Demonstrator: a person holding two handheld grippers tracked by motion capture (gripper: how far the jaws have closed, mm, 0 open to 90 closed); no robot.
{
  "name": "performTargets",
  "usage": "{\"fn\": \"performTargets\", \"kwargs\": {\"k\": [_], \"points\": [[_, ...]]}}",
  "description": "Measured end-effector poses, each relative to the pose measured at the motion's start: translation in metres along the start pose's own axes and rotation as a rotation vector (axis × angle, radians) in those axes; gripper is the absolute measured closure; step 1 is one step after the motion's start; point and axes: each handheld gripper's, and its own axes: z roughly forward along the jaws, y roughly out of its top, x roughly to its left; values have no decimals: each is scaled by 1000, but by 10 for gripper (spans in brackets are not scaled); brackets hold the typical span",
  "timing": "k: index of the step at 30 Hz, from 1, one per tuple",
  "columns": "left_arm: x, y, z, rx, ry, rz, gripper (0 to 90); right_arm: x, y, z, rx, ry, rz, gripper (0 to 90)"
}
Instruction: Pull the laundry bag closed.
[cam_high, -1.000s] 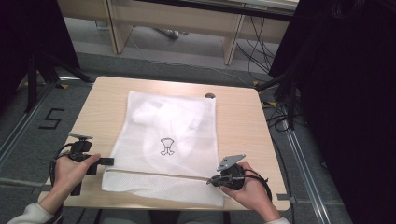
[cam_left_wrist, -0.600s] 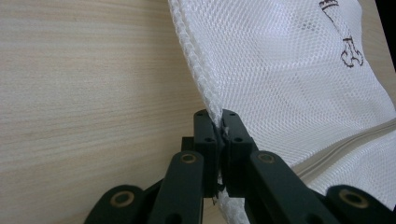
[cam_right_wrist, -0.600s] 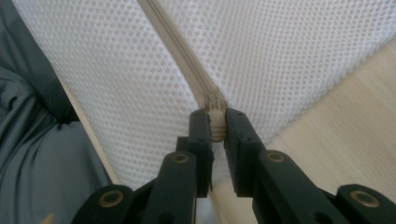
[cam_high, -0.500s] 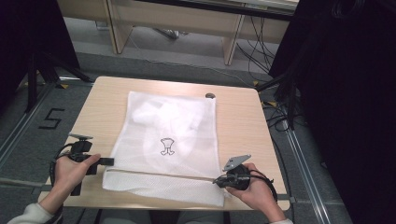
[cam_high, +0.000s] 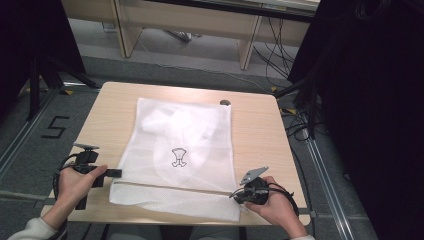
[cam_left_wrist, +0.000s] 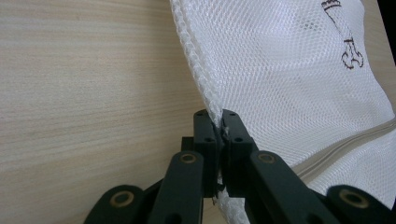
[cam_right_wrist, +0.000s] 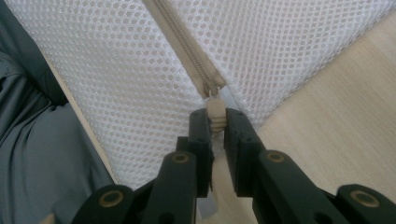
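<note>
Hardly anything has moved since before; both hands stay put. Right gripper is clamped on the zipper pull at the near right end. Left gripper pinches the mesh bag edge. Bag lies flat on the desk, zipper looks shut, so unzipping has not started.

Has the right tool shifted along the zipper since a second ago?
Yes, slightly: the right tool, shut on the zipper pull, has edged toward the table's right edge, off the mesh bag.

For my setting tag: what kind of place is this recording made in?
Probably a lab or recording studio, not a home: a bare wooden table on a floor marked with a taped number 5, loose cables, and black curtains.
</note>
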Motion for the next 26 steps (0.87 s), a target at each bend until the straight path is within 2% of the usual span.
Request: {"fn": "performTargets", "kwargs": {"k": [5, 8, 9, 10, 11, 12, 13, 14, 17, 18, 19, 20, 21, 22, 25, 26], "points": [[0, 0, 0, 3, -1, 3, 858, 0, -2, 1, 15, 10, 16, 823], [1, 0, 1, 14, 6, 13, 851, -2, -2, 2, 7, 9, -12, 821], [1, -1, 2, 7, 8, 13, 839, 0, -2, 1, 13, 8, 14, 816], [1, -1, 1, -8, 16, 15, 815, 0, -2, 0, 1, 4, 13, 778], [2, -1, 0, -23, 25, 23, 772, -2, -2, -2, -36, 7, 20, 720], [3, -2, -3, -30, 34, 37, 690, -3, -3, -7, -150, 26, 94, 633], [2, -2, -5, -60, 34, 30, 639, -5, -3, -9, -189, -5, 85, 632], [1, -3, -7, -88, 30, 38, 639, -5, -3, -9, -189, -5, 85, 632], [-2, -9, -10, -161, 23, 95, 481, -10, -2, -14, -280, -111, 103, 604], [-3, -11, -12, -177, 28, 114, 464, -12, -2, -14, -298, -133, 120, 602], [-4, -13, -13, -189, 34, 145, 441, -13, -2, -16, -298, -135, 124, 603], [-6, -14, -14, -204, 43, 168, 419, -14, -3, -14, -326, -169, 141, 605], [-7, -15, -16, -222, 54, 185, 403, -15, -4, -17, -292, -165, 149, 606], [-7, -16, -16, -241, 64, 207, 385, -15, -4, -17, -283, -168, 173, 607], [-7, -16, -19, -261, 78, 242, 337, -17, -6, -15, -279, -179, 187, 606], [-8, -16, -19, -270, 80, 251, 326, -17, -6, -13, -294, -183, 198, 605]]}}
